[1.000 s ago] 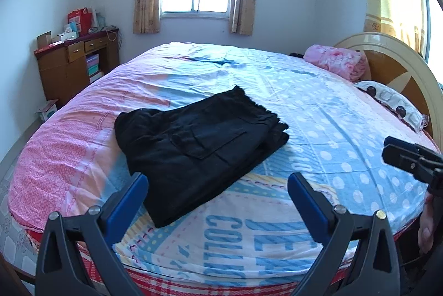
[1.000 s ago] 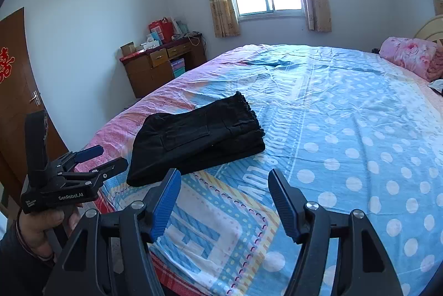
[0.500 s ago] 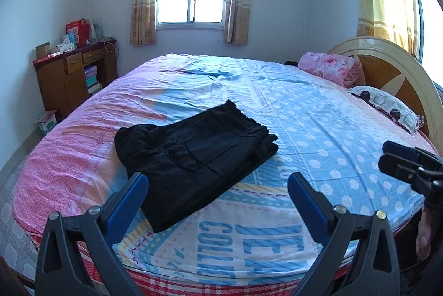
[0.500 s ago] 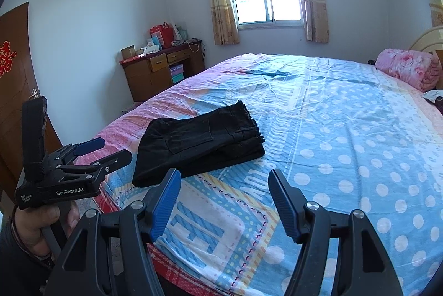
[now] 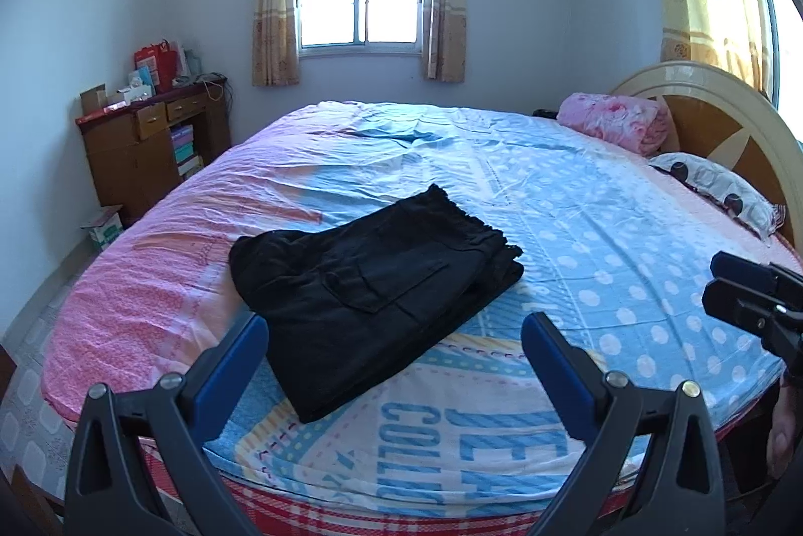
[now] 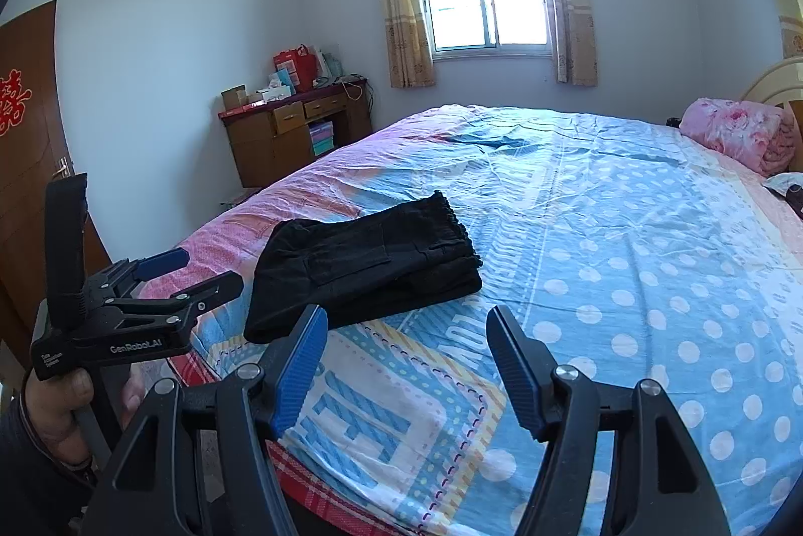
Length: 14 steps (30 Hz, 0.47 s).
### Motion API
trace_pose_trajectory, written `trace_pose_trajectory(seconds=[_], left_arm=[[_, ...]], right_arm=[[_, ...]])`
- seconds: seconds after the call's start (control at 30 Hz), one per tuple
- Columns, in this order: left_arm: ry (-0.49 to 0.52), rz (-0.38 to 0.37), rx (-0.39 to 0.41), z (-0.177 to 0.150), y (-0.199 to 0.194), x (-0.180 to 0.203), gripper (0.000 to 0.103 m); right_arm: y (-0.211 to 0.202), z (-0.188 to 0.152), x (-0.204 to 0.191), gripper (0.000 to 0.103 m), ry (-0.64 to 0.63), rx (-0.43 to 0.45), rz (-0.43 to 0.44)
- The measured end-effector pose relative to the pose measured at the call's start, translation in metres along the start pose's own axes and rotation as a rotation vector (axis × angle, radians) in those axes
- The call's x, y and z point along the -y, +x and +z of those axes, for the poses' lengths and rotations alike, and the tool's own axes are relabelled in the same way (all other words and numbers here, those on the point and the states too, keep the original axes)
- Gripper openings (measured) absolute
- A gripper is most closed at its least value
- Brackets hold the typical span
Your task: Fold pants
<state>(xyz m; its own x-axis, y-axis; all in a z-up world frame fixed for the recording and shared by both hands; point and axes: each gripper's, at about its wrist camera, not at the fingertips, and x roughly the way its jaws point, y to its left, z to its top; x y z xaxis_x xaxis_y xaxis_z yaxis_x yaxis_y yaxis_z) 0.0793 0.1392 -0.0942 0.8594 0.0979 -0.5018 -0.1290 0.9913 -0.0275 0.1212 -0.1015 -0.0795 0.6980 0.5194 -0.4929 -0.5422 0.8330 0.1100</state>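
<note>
Pants point(image 5: 374, 292) sit folded in a compact stack on the bed point(image 5: 627, 235), near its front edge — black, pocket up, waistband toward the window. Left gripper point(image 5: 394, 353) wide open, empty, just short of the stack. Right gripper point(image 6: 406, 350) also wide open, nothing held, off to the stack's right. Fold looks done. If tidying, press the loose front corner flat — don't drag the layers apart.

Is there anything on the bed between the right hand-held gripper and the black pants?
Nothing: in the right wrist view, only bare patterned bedsheet lies between the open right hand-held gripper and the folded black pants.
</note>
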Motion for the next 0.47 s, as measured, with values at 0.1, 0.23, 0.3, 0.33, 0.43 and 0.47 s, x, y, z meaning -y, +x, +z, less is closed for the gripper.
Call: trace_pose_trajectory(seconds=[0.1,0.23,0.3,0.33,0.43,0.47], left_arm=[[-0.008,-0.002,0.003,0.0007,-0.0012,-0.0016,0.103],[-0.017,-0.017,0.023,-0.0002,-0.0044,-0.0047,0.103],[-0.015,-0.023,0.032,-0.0008,-0.0055,-0.0047,0.103],[-0.010,-0.020,0.033,-0.0008,-0.0055,-0.0040,0.103],[0.000,-0.031,0.034,-0.0012,-0.0059,-0.0013,0.103],[0.006,-0.042,0.029,-0.0011,-0.0056,0.0003,0.103]], right_arm=[[-0.0014,0.0007,-0.0026,0.068,-0.010,0.004,0.001],[-0.0023,0.0008,-0.0048,0.068,-0.013,0.005,0.002],[-0.0022,0.0004,-0.0049,0.068,-0.016,0.004,0.003],[-0.0019,0.0000,-0.0052,0.068,-0.018,0.003,0.003],[-0.0016,-0.0007,-0.0067,0.068,-0.023,-0.001,0.005],[-0.0015,-0.0008,-0.0066,0.068,-0.025,-0.002,0.005]])
